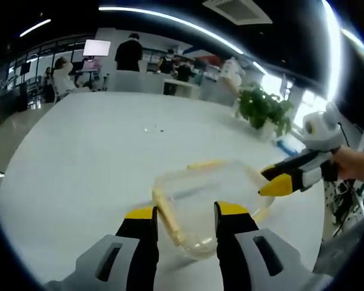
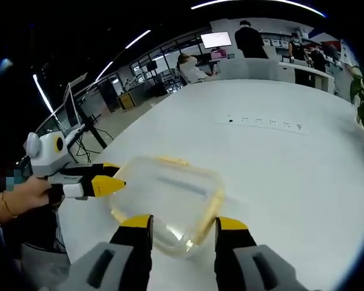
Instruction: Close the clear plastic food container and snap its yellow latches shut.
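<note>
Straddling one long-side yellow latch (image 1: 170,221), left gripper (image 1: 185,213) has jaws parted and nothing clamped. Right gripper (image 2: 183,223) also parted, set at the container's near corner in right gripper view; in left gripper view it enters from 3 o'clock, tips at the container's far edge. Clear plastic food container (image 2: 167,203) sits on white table (image 2: 279,176) between both tools. Lid looks seated on top, so closing seems done. Latches look not pressed yet; can't tell for sure. Plant (image 1: 264,109) at 1 o'clock, people beyond at 12.
</note>
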`<state>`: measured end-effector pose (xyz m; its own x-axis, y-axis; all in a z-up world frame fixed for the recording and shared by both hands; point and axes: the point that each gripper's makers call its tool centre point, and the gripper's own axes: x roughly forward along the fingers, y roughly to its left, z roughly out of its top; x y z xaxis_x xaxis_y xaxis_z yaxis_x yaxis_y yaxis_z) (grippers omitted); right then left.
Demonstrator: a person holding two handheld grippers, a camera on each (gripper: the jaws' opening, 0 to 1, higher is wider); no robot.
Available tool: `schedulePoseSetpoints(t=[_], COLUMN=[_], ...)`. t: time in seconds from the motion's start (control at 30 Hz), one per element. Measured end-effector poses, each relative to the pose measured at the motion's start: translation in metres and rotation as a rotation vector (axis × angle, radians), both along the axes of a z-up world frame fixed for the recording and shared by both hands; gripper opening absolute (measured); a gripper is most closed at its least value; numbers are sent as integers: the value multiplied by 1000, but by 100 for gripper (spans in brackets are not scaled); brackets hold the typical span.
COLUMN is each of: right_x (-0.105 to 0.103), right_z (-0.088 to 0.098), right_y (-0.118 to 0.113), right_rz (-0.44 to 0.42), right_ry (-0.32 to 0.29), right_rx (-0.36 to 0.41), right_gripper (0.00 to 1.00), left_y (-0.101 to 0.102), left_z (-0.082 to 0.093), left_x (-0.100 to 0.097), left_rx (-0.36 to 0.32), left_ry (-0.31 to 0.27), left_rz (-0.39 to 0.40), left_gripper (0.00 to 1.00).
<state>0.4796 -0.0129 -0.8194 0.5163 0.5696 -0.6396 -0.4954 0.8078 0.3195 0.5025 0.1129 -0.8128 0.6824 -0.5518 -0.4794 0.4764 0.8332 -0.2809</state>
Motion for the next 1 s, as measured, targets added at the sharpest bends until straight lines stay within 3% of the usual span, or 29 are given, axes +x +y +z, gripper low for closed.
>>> schedulePoseSetpoints(t=[0.47,0.63,0.8,1.0], right_x=[2,3,-1,-12], right_z=[3,3,18,27], right_y=[1,-2,-3,-9], right_rz=[-1,-52,-53,-61], right_ry=[-26,-16,-61,-89], right_rx=[-52,-37,-27,-30], right_gripper=[39,46,48,49], left_y=[0,1,3,8], left_z=[3,5,20,34], left_x=[0,-3,-7,-16], left_rx=[19,30,7,5], left_ry=[-8,-2,-39,-64], left_rz=[5,0,13,23], left_gripper=[35,36,46,47])
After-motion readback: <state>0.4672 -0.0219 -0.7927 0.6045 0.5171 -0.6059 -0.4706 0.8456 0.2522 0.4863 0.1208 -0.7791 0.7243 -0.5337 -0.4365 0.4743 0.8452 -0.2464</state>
